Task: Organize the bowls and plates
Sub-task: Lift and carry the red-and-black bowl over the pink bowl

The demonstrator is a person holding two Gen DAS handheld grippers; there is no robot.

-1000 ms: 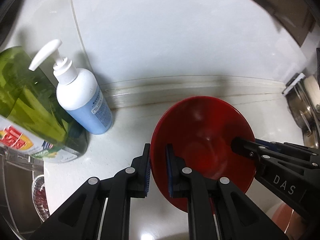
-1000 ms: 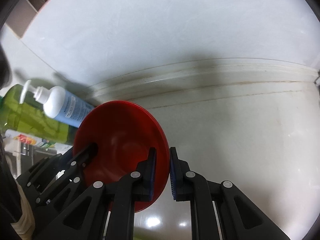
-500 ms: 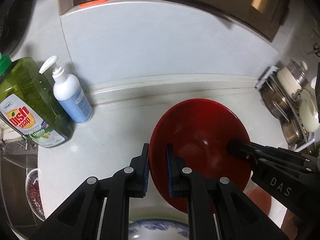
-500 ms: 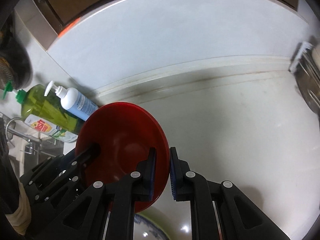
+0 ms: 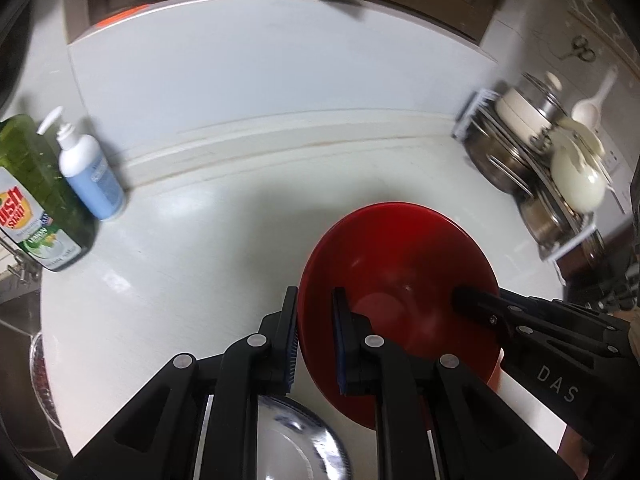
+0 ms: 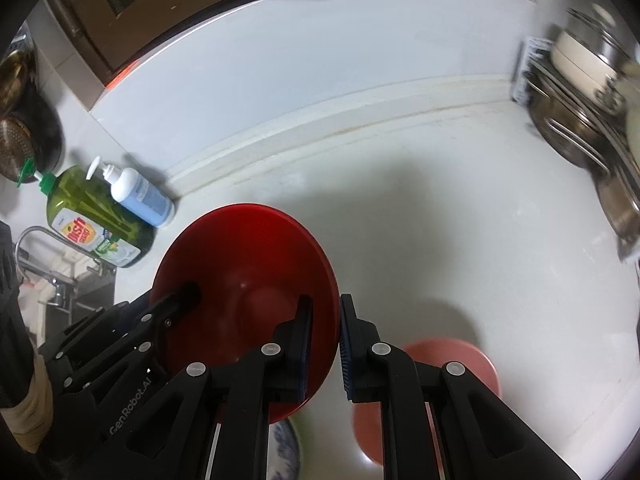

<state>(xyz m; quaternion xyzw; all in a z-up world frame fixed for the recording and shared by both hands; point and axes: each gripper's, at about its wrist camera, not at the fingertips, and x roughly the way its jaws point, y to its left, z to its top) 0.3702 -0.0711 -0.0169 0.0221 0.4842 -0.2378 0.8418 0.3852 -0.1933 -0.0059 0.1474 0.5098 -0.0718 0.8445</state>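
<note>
The red bowl (image 5: 400,280) is pinched at both rims by left gripper (image 5: 314,336) and right gripper (image 6: 324,344); it looks light, stiff, slippery.

White countertop (image 5: 208,264) meets pale wall (image 5: 260,80).

Each matte black plastic left gripper (image 5: 315,336) and right gripper (image 6: 324,344) is built from 2 angular fingers with triangular cut-outs, joined by round silver screws. Ribbed blue pads (image 5: 291,354) are fitted to the fingertips. White lettering "DAS" is printed on the right gripper's side, "GenRobot.AI" on the left's. A beige sleeve cuff (image 6: 30,408) is worn behind the left gripper.
</note>
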